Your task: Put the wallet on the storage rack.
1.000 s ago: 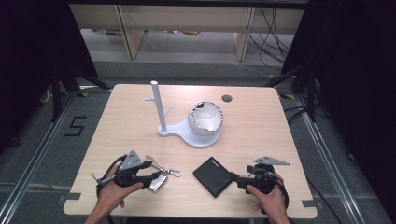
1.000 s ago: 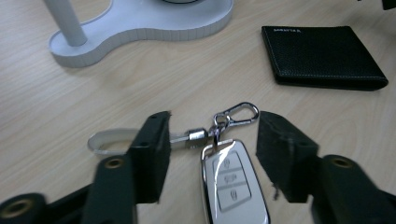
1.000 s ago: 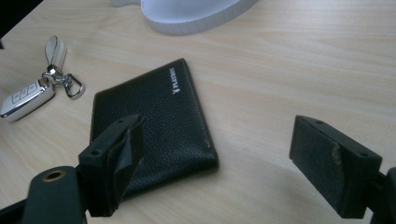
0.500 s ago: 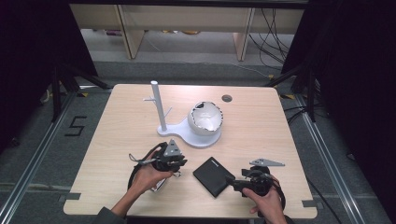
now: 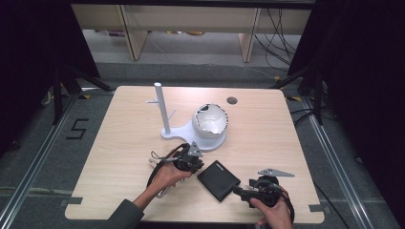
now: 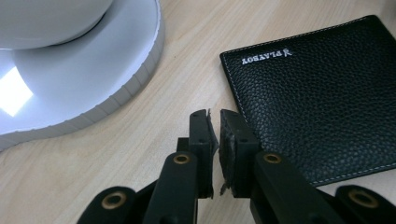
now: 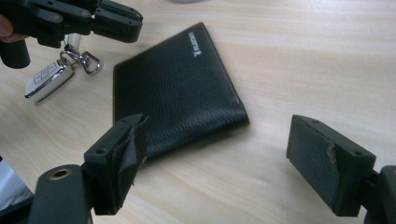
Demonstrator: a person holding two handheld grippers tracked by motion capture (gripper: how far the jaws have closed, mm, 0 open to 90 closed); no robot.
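Since the earlier frame, left gripper (image 5: 197, 162) has travelled from the key fob toward the wallet (image 5: 218, 179), its jaws closing on nothing and now nearly together, beside the wallet's edge at 10 o'clock. Right gripper (image 7: 233, 163) waits wide open at 4 o'clock, probably to take it. White stand (image 5: 177, 134) is at 12.
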